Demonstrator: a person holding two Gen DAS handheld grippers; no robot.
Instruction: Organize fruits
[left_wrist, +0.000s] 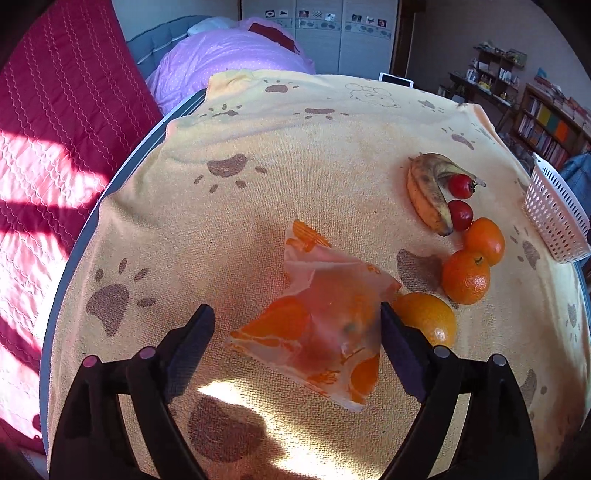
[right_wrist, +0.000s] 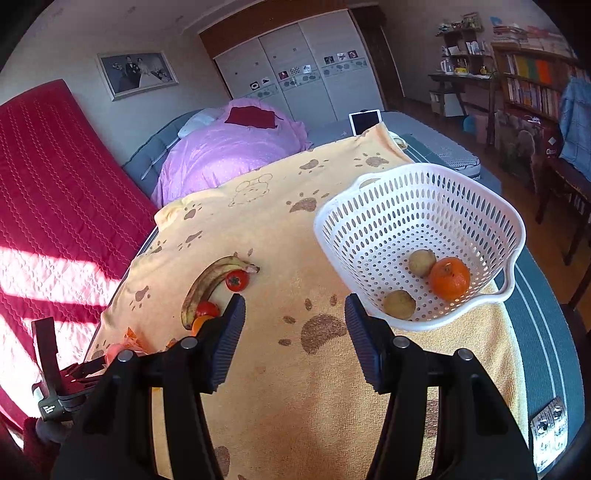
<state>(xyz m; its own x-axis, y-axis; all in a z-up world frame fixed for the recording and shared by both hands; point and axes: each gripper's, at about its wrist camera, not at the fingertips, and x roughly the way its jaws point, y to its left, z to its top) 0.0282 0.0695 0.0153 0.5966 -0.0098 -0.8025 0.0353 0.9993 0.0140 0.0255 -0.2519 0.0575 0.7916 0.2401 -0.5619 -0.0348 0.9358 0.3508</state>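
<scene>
In the left wrist view a translucent plastic bag (left_wrist: 325, 321) printed with orange slices lies on the yellow paw-print towel (left_wrist: 258, 140), with something round and orange inside. My left gripper (left_wrist: 295, 336) stands open around the bag, its right finger at the bag's edge and its left finger well clear. Three oranges (left_wrist: 466, 277) lie in a row to the right of the bag. Beyond them lie two red tomatoes (left_wrist: 460, 185) against a spotted banana (left_wrist: 428, 192). My right gripper (right_wrist: 295, 321) is open and empty over bare towel, left of the white basket (right_wrist: 388, 221).
The basket holds one orange (right_wrist: 449, 277) and two pale brown fruits (right_wrist: 399, 303), and its corner (left_wrist: 554, 218) shows at the right in the left wrist view. A red quilted cover (left_wrist: 55, 147) and a pink duvet (right_wrist: 229, 151) lie beyond the table's left and far edges.
</scene>
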